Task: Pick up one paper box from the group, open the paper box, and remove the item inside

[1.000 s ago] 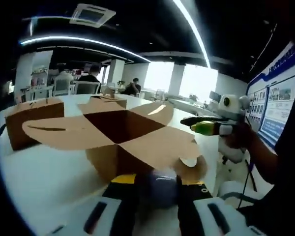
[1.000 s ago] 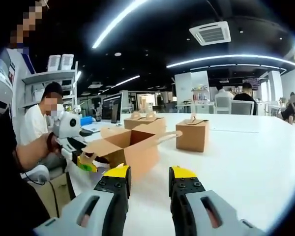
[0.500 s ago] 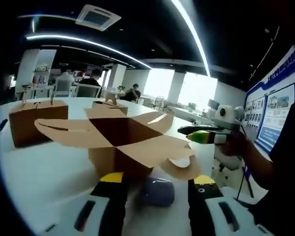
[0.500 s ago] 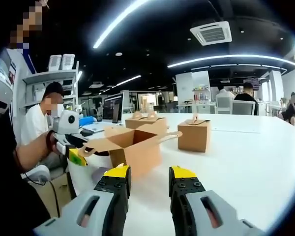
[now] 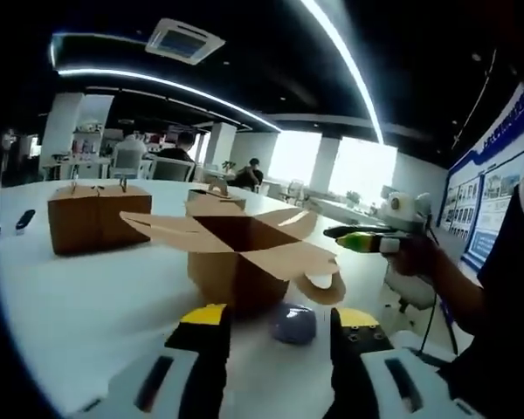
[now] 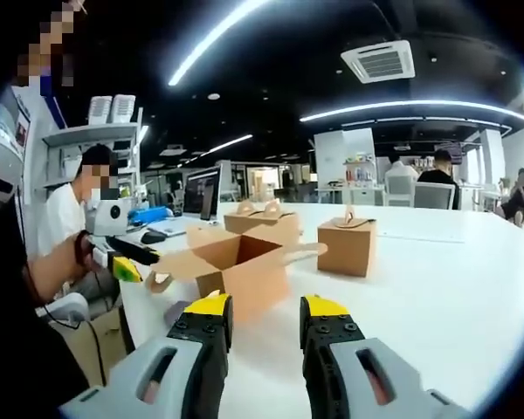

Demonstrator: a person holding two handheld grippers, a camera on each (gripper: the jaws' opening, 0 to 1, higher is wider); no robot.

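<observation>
Both jaws of the left gripper [image 5: 275, 327] have parted and drawn back, leaving the small rounded grey-lilac item [image 5: 294, 323] released on the white table [image 5: 79, 305], low centre of the left gripper view, just before the opened brown paper box [image 5: 240, 262]. Removal looks complete. Further out, the right gripper [image 6: 264, 319] hangs empty, jaws apart, near the box.

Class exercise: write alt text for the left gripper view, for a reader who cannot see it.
An open paper box, its flaps spread wide, stands on a white table with a small bluish item lying just in front of it. The left gripper frames the item with open fingers; closed boxes stand behind, and the right gripper enters from the right.
</observation>
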